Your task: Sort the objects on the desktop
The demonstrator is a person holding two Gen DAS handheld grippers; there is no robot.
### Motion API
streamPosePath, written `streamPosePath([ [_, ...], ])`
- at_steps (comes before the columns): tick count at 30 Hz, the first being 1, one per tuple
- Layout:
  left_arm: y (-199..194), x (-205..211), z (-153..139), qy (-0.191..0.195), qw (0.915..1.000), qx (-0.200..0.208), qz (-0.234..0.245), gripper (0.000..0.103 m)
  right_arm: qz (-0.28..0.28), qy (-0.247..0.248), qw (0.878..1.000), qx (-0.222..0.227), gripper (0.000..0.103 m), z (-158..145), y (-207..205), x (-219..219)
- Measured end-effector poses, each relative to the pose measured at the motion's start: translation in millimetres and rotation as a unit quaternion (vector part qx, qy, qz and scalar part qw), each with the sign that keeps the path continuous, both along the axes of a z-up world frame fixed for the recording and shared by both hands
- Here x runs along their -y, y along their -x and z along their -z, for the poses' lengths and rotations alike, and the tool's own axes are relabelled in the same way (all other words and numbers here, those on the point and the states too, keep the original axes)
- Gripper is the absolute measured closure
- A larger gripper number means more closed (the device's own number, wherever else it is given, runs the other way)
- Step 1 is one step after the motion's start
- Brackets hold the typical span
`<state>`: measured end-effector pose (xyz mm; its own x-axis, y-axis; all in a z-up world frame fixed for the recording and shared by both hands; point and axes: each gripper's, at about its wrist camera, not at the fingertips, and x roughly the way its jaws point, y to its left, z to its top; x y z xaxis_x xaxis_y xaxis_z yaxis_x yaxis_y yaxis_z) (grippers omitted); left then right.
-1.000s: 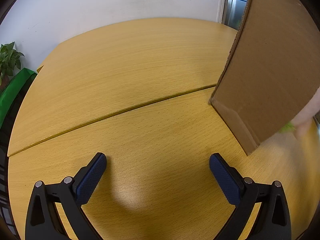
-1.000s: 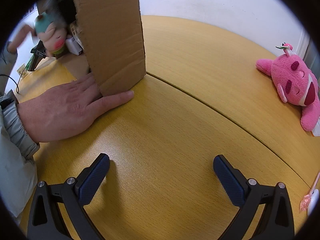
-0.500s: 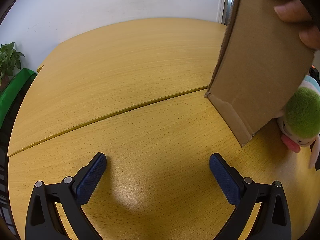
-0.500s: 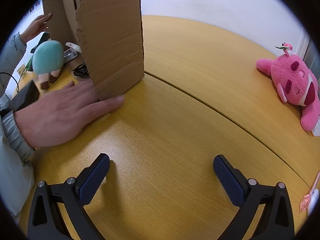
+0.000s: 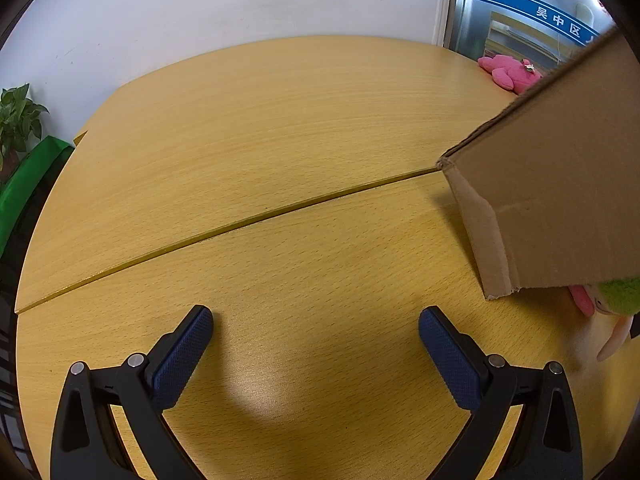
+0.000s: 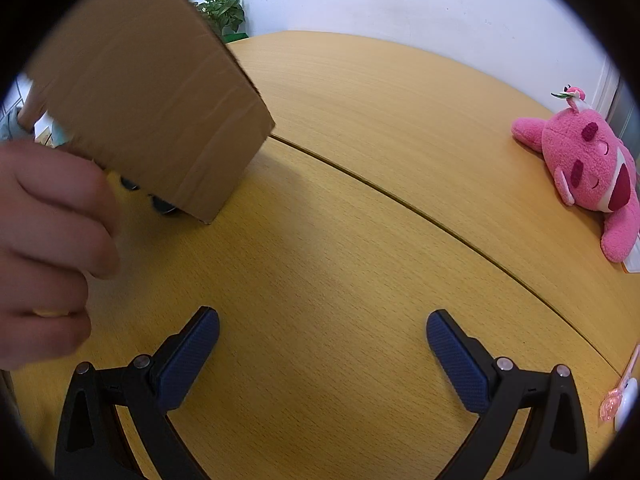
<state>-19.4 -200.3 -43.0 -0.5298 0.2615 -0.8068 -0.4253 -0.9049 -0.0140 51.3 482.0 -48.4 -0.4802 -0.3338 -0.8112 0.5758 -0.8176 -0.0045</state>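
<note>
A brown cardboard box (image 5: pixel 552 184) is tilted over the wooden table, one corner low; in the right wrist view the same box (image 6: pixel 152 108) is at upper left, with a person's hand (image 6: pixel 48 248) blurred close beside it. A green-haired plush toy (image 5: pixel 612 300) pokes out from under the box's lower edge. Dark small items (image 6: pixel 160 204) show beneath the box. A pink plush bear (image 6: pixel 588 164) lies at the far right, also seen small as a pink plush (image 5: pixel 510 72). My left gripper (image 5: pixel 316 344) and right gripper (image 6: pixel 322 344) both stand open above bare table, holding nothing.
The round wooden table (image 5: pixel 280 120) has a seam running across it. A potted plant (image 5: pixel 16 120) and green cloth stand at the left edge. A small pink and white object (image 6: pixel 618 400) lies at the right rim. A white wall is behind.
The box has been tipped and lifted from upright to tilted. The person's hand moved closer to the right camera. Both grippers have stayed where they were.
</note>
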Motion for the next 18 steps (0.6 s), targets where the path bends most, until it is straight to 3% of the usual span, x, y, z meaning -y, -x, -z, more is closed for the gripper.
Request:
streamPosePath([
  [18, 3.2, 3.7, 0.5, 0.000, 1.0000, 0.000, -0.001, 0.000, 0.001, 0.000, 1.000, -0.001, 0.000, -0.5, 4.2, -1.1],
])
